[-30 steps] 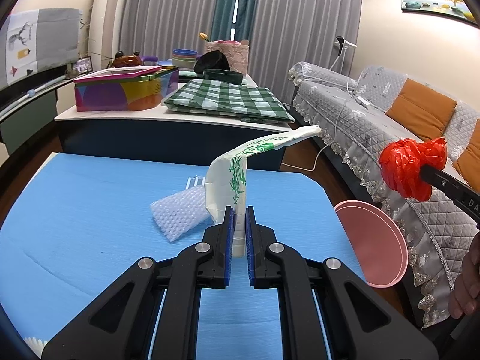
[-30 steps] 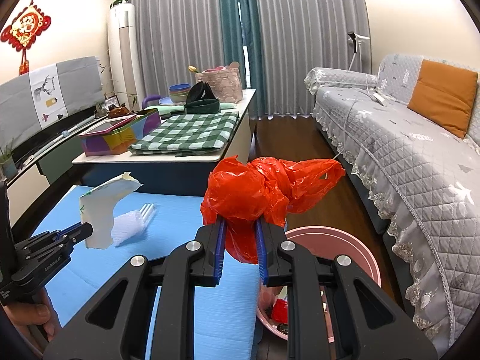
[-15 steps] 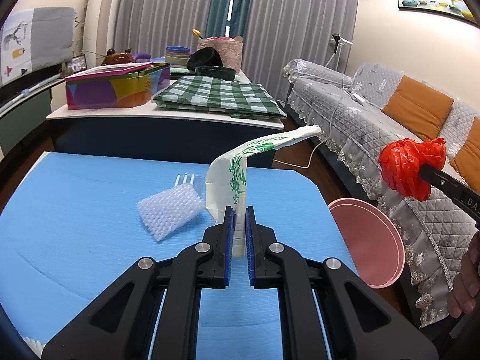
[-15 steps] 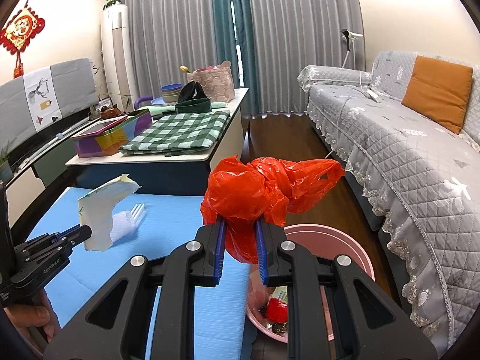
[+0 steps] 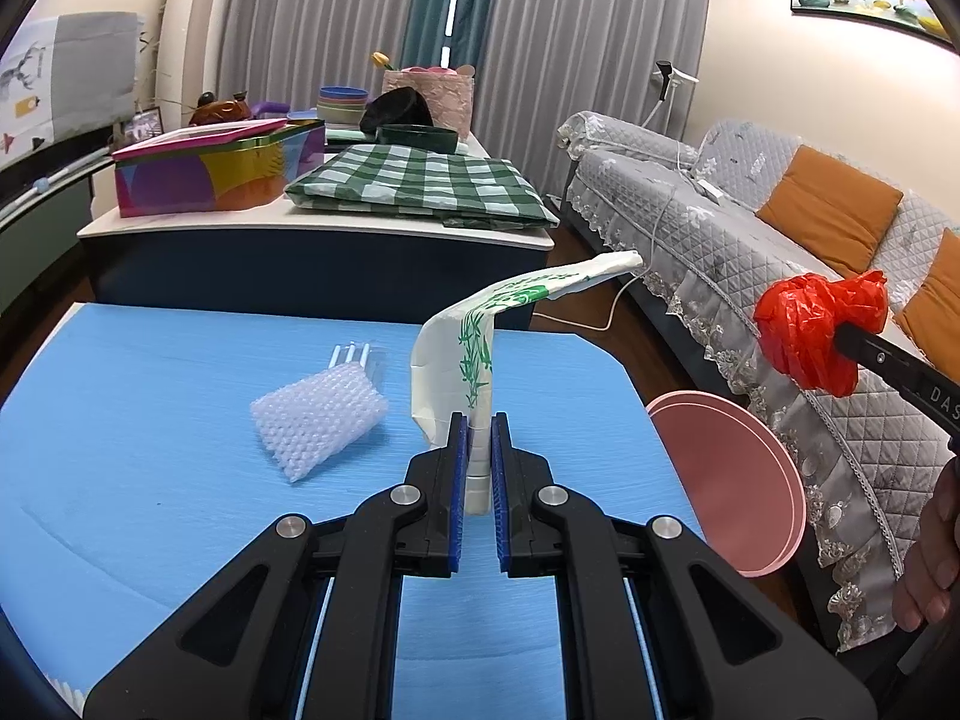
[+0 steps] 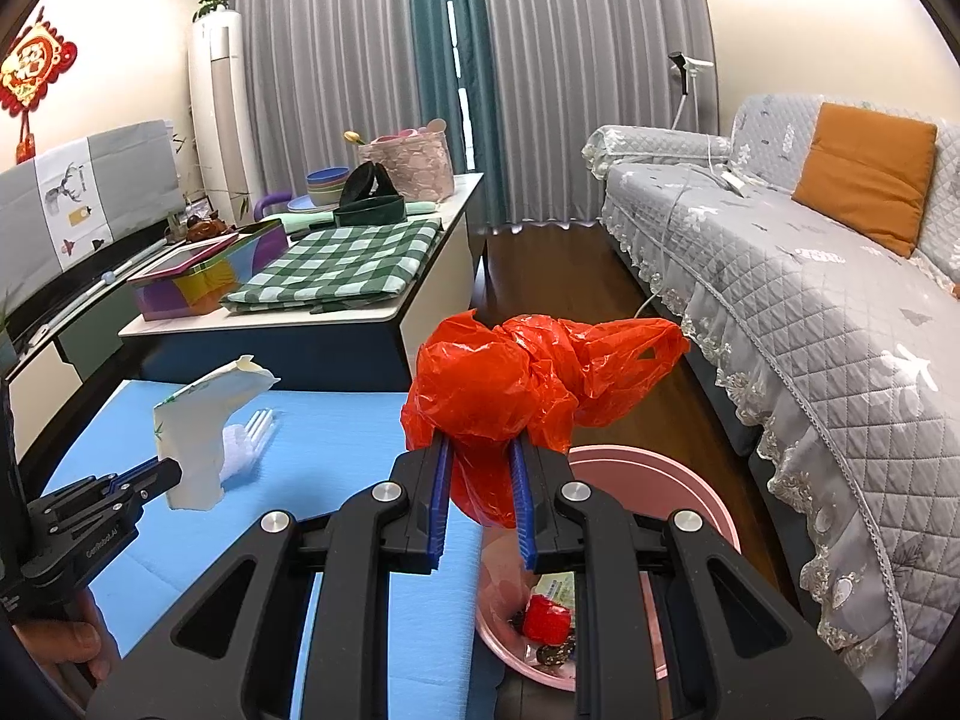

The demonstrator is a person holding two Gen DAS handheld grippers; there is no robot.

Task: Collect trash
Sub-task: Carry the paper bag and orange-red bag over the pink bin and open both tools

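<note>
Clear bubble-wrap pad point(image 5: 318, 414) lying loose on blue foam-topped desk point(image 5: 150, 510), soft and featherlight, best pinched at an edge. Left gripper point(image 5: 477, 462) fingers clamped on bent white paper carton with green leaf print point(image 5: 459, 372), held above desk; thin, crushable, light grip enough. Right gripper point(image 6: 480, 501) fingers squeezing crumpled red plastic bag point(image 6: 510, 384) over round pink plastic bin point(image 6: 690, 492); slippery, springy, likely to cling on release

A home living room: quilted grey sofa point(image 6: 810, 276) with orange cushion point(image 6: 864, 174), floor-length curtains point(image 6: 570, 78)
</note>
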